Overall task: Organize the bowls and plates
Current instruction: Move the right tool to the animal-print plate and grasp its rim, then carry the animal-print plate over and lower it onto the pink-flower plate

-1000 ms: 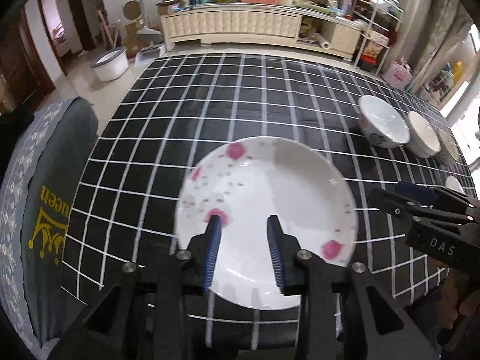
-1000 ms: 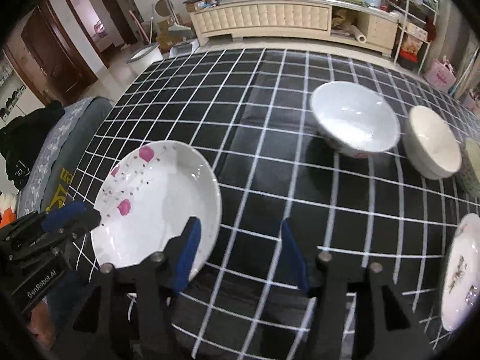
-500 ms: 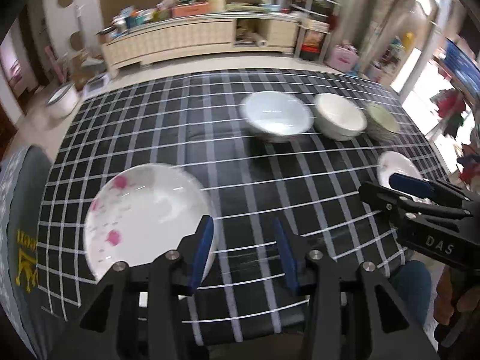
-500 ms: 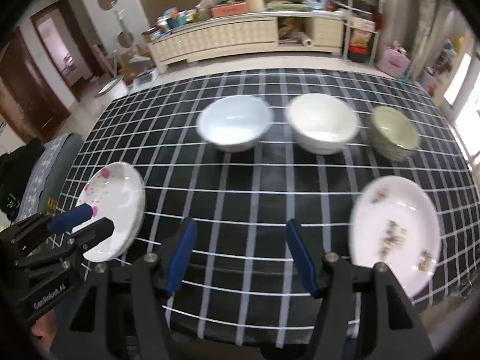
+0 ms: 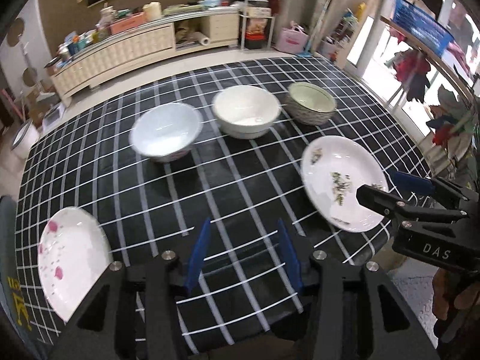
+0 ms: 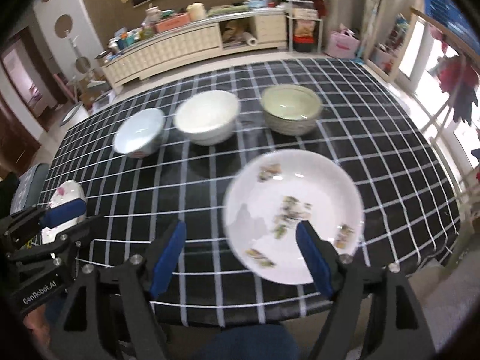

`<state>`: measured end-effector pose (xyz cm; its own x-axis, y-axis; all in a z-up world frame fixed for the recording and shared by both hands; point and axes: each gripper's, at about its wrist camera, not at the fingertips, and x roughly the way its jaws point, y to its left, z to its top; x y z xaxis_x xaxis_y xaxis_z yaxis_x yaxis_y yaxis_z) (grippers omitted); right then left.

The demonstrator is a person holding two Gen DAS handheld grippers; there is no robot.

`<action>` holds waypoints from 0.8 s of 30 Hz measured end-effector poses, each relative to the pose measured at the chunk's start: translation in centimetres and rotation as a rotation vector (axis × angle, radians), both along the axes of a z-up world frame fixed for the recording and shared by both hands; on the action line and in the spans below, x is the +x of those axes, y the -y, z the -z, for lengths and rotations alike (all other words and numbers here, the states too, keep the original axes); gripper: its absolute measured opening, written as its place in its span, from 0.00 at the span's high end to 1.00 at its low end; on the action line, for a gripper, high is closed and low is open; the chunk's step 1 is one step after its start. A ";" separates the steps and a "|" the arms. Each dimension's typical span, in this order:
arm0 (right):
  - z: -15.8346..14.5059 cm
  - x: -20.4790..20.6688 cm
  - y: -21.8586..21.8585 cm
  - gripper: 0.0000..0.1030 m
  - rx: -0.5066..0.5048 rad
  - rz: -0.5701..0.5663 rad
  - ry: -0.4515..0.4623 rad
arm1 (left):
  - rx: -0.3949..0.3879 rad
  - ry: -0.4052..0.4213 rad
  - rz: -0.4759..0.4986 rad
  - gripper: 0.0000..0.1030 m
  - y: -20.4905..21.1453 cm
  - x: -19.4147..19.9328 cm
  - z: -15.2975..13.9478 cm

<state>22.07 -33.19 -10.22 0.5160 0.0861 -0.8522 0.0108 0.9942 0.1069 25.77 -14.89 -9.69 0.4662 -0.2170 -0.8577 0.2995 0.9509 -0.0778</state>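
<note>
Plates lay nearest: the green-patterned plate (image 6: 292,214) sat just ahead of the right gripper (image 6: 240,253), whose empty jaws had just been opening, while the left gripper (image 5: 243,253), also spread and empty, was farther from it, with three bowls (image 6: 207,117) beyond.

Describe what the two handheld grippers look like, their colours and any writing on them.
Both are matte black plastic with angular, open-framed arms, silver screw heads at the joints and blue pads lining the fingers. The left gripper carries white "GenRobot.AI" lettering on its side, seen from the right wrist view; the right gripper shows white "DAS" lettering in the left wrist view.
</note>
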 end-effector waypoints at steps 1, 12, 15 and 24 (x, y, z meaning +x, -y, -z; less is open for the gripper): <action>0.3 0.0 0.9 0.22 0.000 0.012 -0.006 | -0.001 -0.004 0.009 0.57 0.5 0.2 0.2; 2.7 1.1 7.8 0.14 -0.098 0.090 -0.067 | -0.008 -0.078 0.078 0.52 7.1 3.6 3.5; 4.0 1.7 9.2 0.13 -0.096 0.106 -0.088 | -0.002 -0.115 0.086 0.52 8.4 4.7 5.2; 7.8 3.1 11.1 0.13 -0.073 0.116 -0.161 | 0.052 -0.165 0.126 0.52 10.9 6.5 9.1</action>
<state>25.21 -44.28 -18.06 0.3756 -0.0314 -0.9262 0.1370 0.9903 0.0220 32.23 -25.83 -18.78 0.2905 -0.2179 -0.9317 0.4035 0.9108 -0.0872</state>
